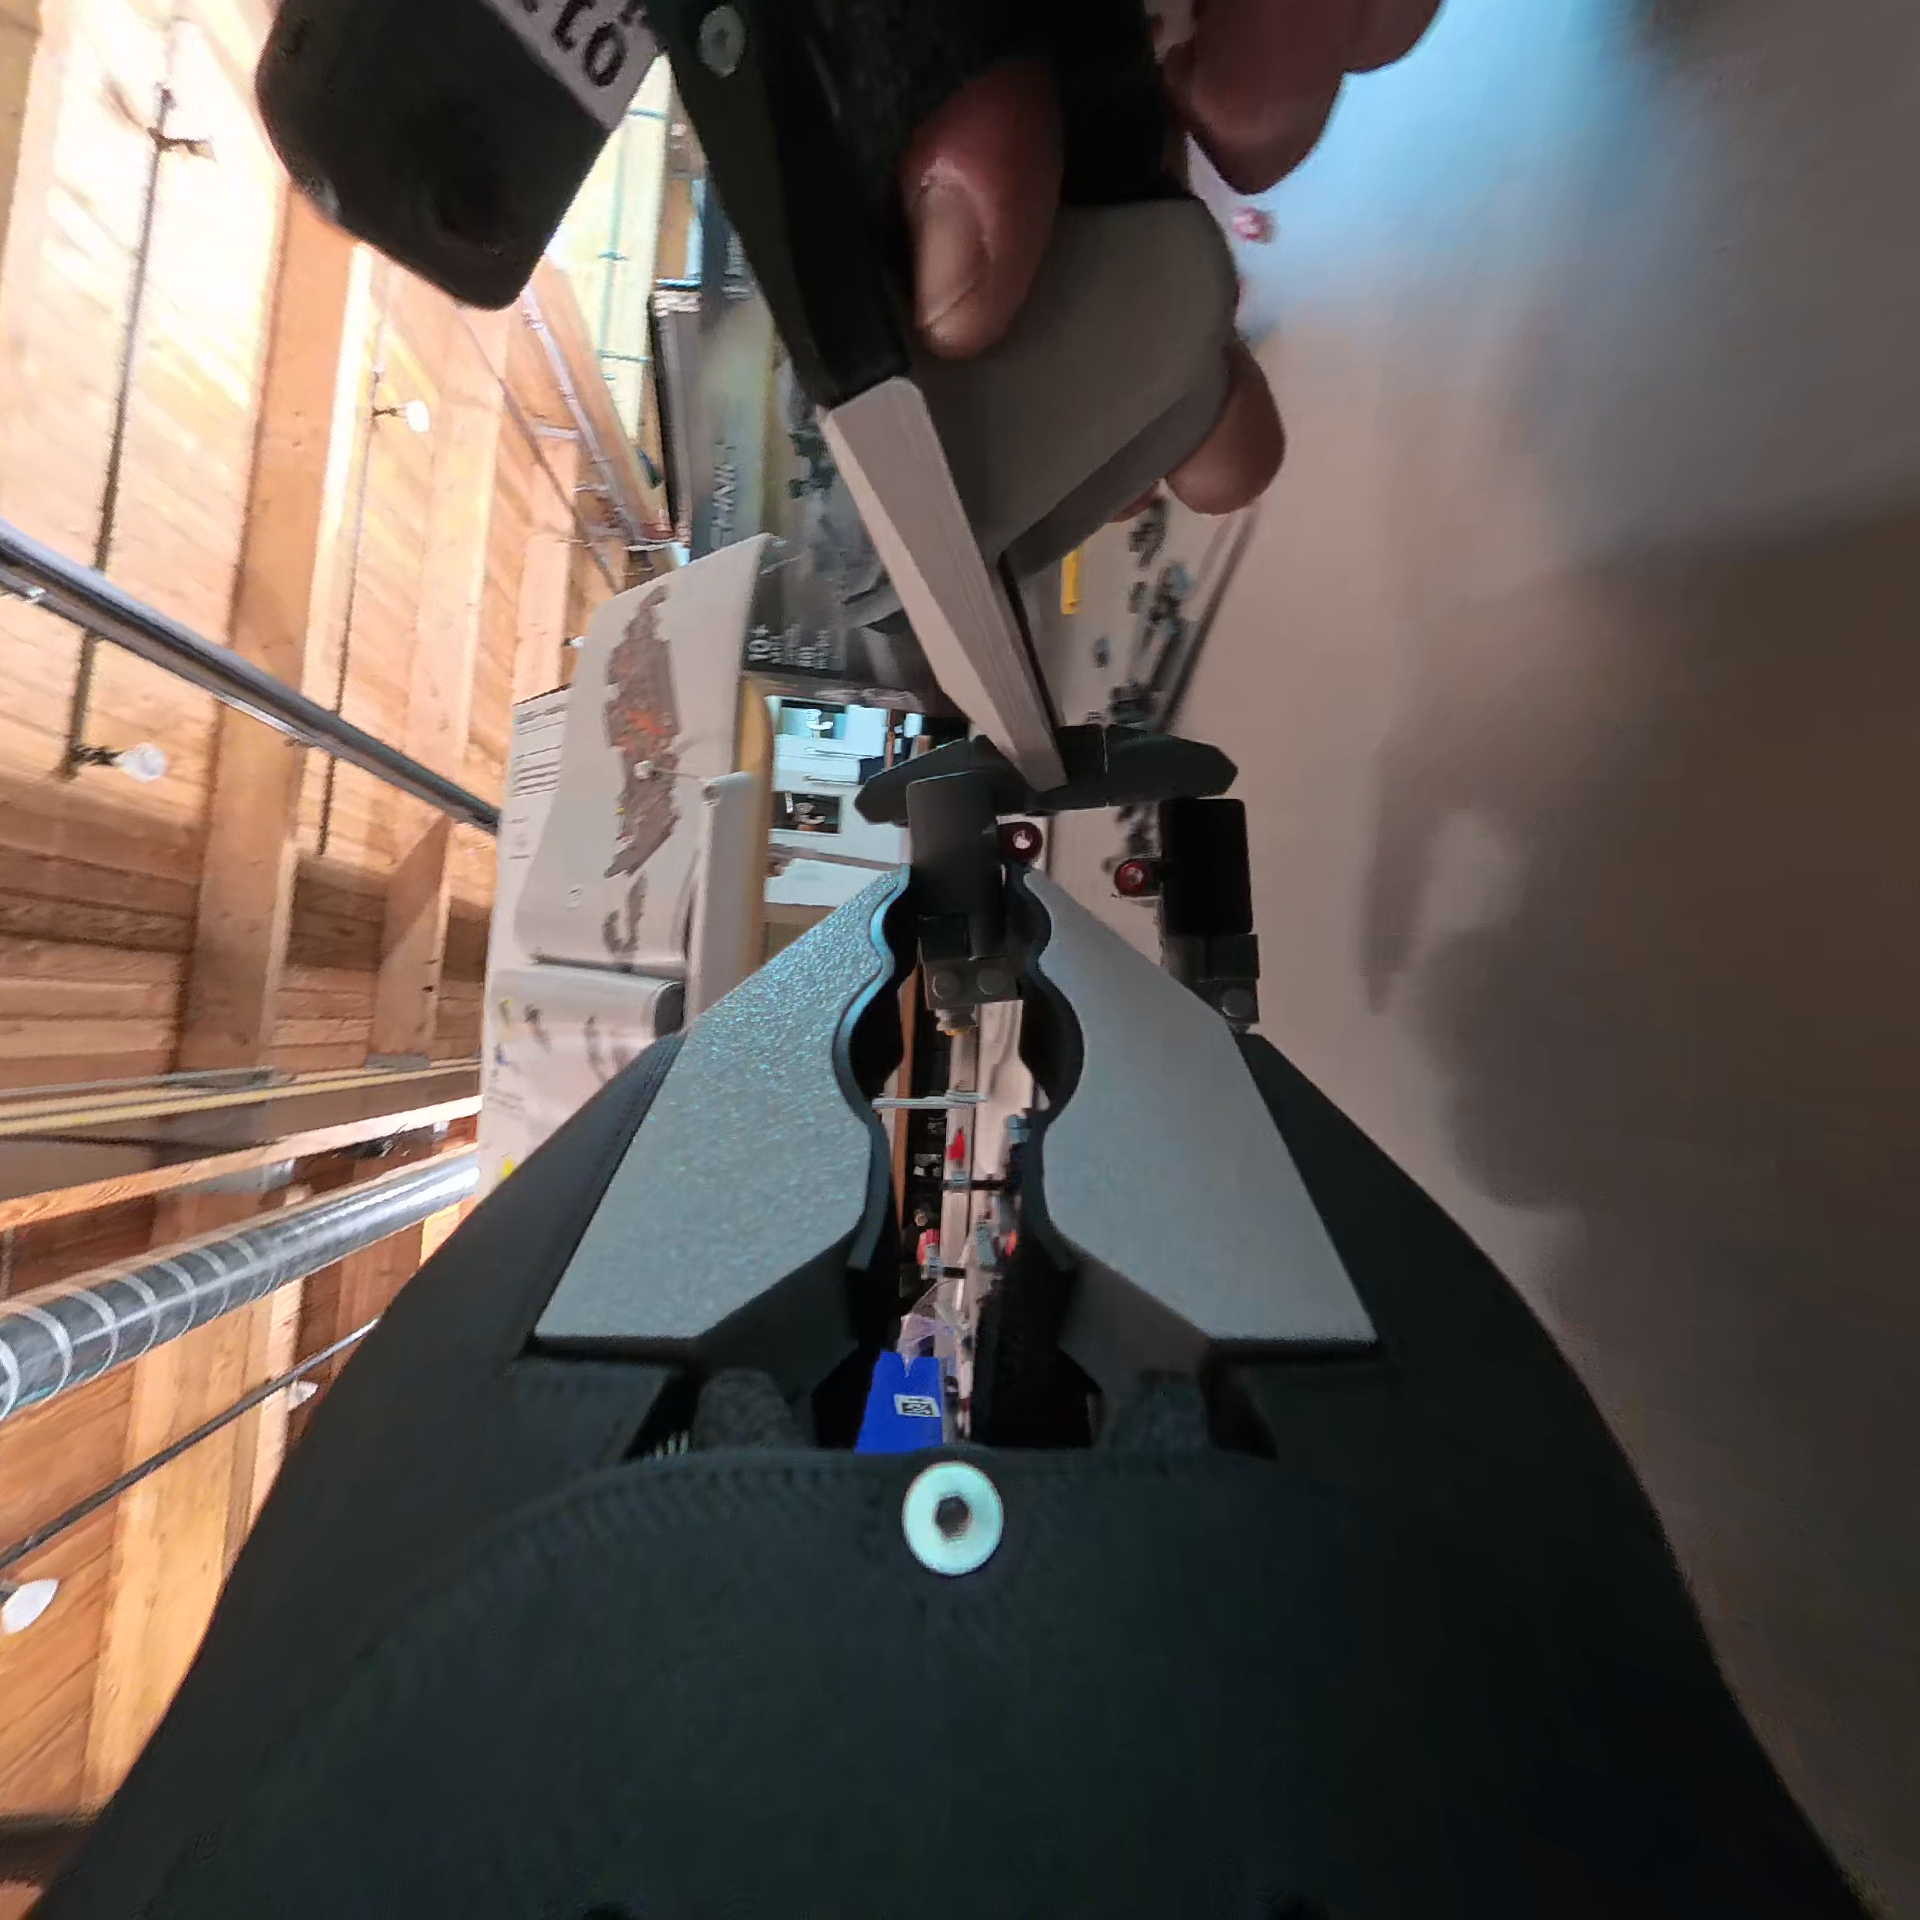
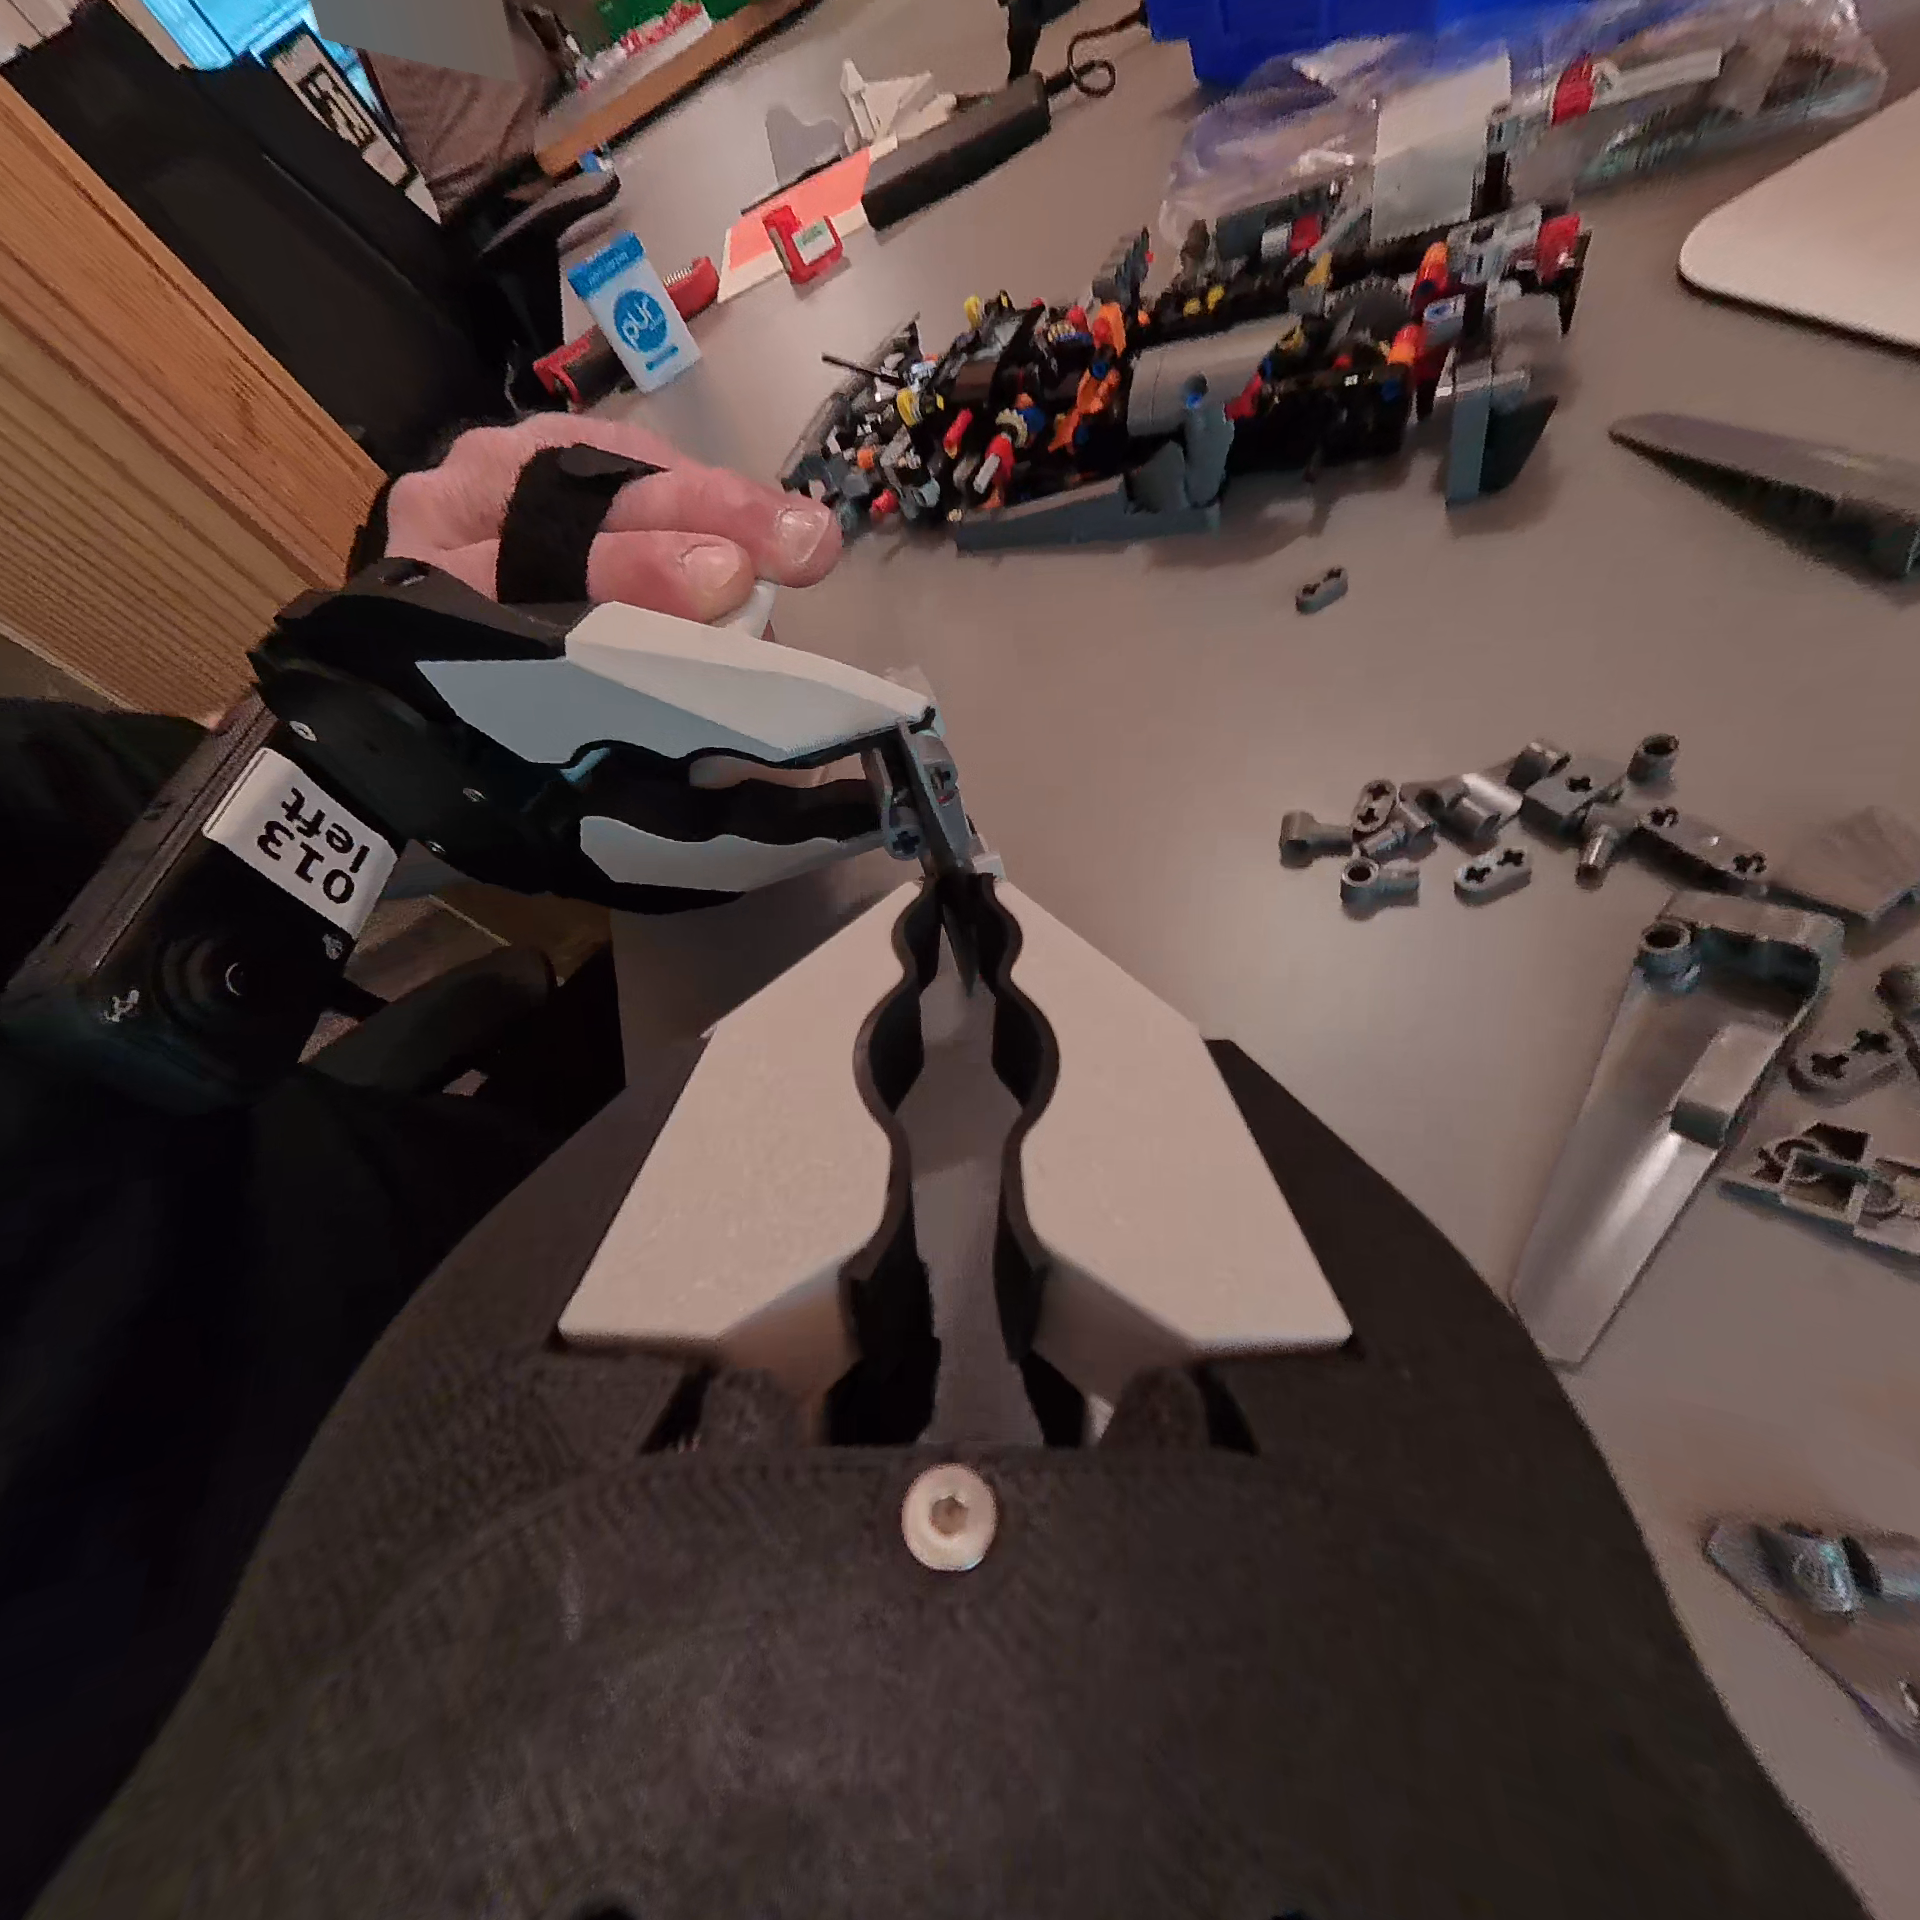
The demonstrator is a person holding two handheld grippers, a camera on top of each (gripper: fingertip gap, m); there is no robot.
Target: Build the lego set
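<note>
My left gripper (image 1: 961, 899) is shut on a small dark grey brick assembly (image 1: 951, 842) with red pins, held in the air. In the right wrist view the left gripper (image 2: 900, 795) comes in from the left, holding the same grey assembly (image 2: 933, 795). My right gripper (image 2: 956, 896) is shut on a thin black piece (image 2: 964, 935) that meets the underside of the assembly. In the left wrist view the right gripper (image 1: 1044, 767) reaches down from the top and pinches this black curved piece (image 1: 1153, 771) at the assembly's far end. A person's hand holds each gripper.
On the grey table (image 2: 1195, 665) lie a large multicoloured brick model (image 2: 1195, 395), a cluster of loose grey connectors (image 2: 1507, 821), a long grey panel (image 2: 1683, 1122), and a small blue and white box (image 2: 634, 312). A wooden wall (image 2: 125, 416) stands at the left. The grippers are tip to tip, or close to it.
</note>
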